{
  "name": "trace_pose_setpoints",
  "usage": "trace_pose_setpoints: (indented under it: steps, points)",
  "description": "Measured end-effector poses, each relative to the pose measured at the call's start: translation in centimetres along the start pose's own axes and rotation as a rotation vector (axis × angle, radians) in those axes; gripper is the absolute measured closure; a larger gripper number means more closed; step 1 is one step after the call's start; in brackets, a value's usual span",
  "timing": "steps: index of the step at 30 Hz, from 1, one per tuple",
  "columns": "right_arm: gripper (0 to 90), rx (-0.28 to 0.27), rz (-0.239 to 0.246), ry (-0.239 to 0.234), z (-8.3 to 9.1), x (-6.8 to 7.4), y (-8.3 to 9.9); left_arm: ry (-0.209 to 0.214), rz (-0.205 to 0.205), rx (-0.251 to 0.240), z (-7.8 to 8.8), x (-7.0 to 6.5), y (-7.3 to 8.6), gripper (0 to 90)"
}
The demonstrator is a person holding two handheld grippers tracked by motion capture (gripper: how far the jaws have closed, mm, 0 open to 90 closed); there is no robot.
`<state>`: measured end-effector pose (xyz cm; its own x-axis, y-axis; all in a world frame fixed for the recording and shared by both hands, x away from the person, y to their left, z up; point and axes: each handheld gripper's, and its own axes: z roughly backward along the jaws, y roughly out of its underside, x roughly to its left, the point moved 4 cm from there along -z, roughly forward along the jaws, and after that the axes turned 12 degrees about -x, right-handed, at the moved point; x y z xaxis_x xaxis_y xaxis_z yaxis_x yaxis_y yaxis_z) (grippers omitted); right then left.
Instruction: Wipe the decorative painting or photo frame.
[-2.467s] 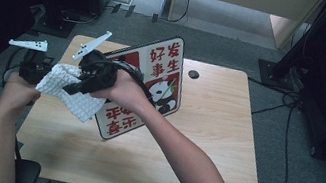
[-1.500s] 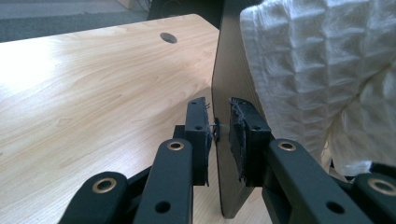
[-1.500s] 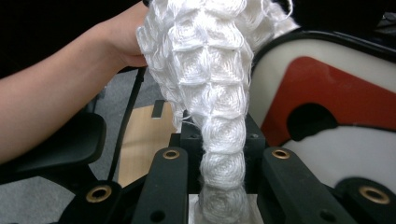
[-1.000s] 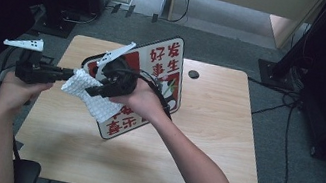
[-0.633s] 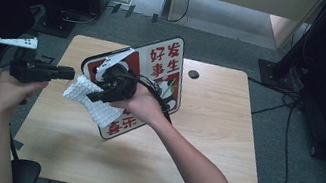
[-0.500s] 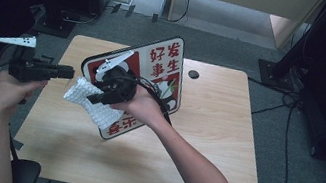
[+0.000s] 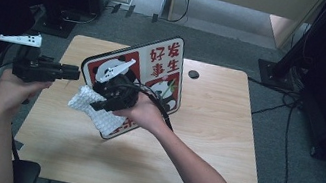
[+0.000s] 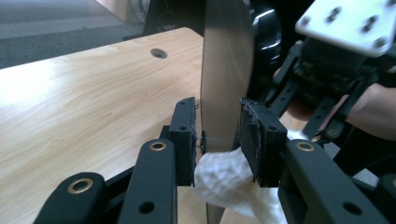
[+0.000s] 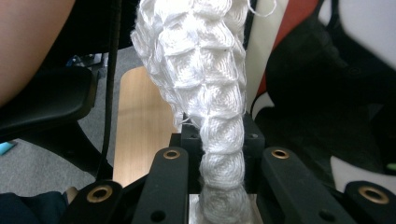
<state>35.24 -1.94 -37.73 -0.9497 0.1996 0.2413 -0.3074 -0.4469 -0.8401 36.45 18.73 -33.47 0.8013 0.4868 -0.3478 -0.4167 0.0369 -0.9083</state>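
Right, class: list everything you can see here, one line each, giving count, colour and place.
Table: one, light wood, centre.
Sign board: one, white and red with pandas and red characters, propped on the table.
Cloth: one, white, textured, in front of the board's lower left.
Hole: one, dark, in the table top right of the board.
Stand base: one, black, on the floor, upper right.
Left tongs: one, black, jaws open either side of the board's edge.
Right tongs: one, black, shut on the cloth.
Forearms: two, from the bottom.
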Motion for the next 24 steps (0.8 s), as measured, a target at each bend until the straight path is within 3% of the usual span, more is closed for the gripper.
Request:
trace_pose_setpoints:
  steps: [13, 19, 24]
  points:
    - [78.3, 0.004, -0.009, -0.013, -0.4, -0.2, 1.6, 0.041, -0.014, -0.006, -0.9, -1.3, -0.3, 67.1]
    - [78.2, 0.006, -0.008, -0.011, -0.5, -0.3, 2.1, 0.064, 0.03, 0.005, -1.9, -0.9, 0.4, 71.4]
    - [78.2, 0.007, -0.009, -0.013, -0.7, -0.5, 2.6, 0.063, 0.028, 0.016, -2.4, -1.0, 0.7, 74.6]
